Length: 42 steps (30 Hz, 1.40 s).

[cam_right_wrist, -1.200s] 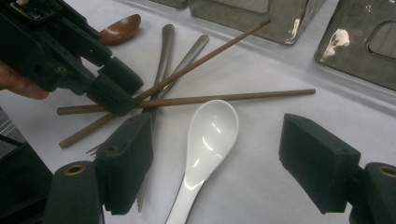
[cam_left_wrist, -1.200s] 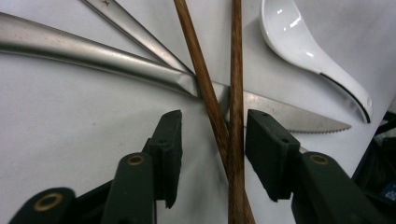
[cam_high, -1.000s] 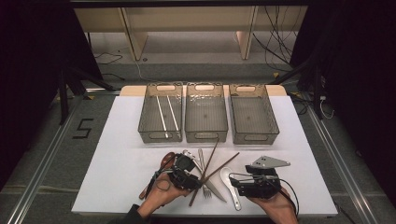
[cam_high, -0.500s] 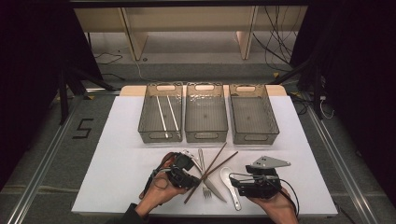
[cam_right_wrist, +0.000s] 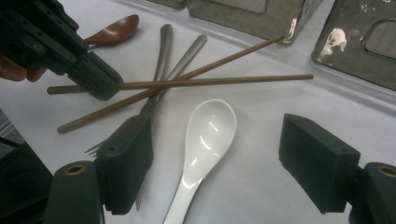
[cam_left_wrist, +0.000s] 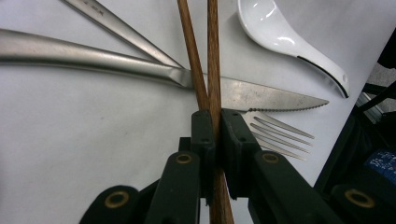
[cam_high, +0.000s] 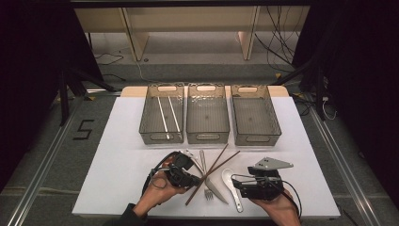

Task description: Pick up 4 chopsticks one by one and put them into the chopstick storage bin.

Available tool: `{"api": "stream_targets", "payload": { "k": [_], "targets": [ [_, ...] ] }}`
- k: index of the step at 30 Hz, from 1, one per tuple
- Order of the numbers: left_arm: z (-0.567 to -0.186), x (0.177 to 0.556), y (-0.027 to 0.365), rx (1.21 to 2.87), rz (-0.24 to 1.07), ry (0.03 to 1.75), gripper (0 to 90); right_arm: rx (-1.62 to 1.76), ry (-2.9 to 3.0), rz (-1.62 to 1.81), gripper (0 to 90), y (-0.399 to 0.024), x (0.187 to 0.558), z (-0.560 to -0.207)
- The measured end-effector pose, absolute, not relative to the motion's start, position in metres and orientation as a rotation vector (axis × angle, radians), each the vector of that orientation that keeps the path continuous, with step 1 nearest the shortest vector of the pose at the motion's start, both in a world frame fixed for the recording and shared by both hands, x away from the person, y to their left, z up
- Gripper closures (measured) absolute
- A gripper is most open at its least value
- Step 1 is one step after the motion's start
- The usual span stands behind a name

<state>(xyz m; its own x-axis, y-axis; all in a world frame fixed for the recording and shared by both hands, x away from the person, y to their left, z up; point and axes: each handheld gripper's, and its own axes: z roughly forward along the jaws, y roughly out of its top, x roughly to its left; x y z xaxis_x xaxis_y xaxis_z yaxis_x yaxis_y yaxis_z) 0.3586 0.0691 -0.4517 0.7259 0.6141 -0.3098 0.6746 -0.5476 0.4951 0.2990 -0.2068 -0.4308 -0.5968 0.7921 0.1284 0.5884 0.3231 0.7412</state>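
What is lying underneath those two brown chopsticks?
Under the crossed chopsticks lie a steel knife and a fork on the white table. The left gripper, its jaws having just closed on one chopstick, hides what is beneath it.

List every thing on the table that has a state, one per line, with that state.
left gripper: jaws just closed, shut on one brown chopstick
other brown chopstick: lying free, crossing the held one
right gripper: open, above the white spoon
white spoon: bowl up, untouched
knife: flat under the chopsticks
fork: flat
left bin: holds two pale chopsticks
middle bin: empty
right bin: empty
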Motion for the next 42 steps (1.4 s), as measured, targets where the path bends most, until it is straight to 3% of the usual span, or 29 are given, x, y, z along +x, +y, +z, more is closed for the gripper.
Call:
{"api": "stream_targets", "payload": {
  "k": [18,42],
  "targets": [
    [-0.407,0.372,0.11,2.125,-0.015,0.993,83.6,1.253,2.324,1.143,26.9,-0.208,0.299,-0.431],
    [-0.387,0.41,0.175,1.917,0.124,1.155,83.5,1.264,2.313,1.148,26.9,-0.21,0.299,-0.431]
  ]
}}
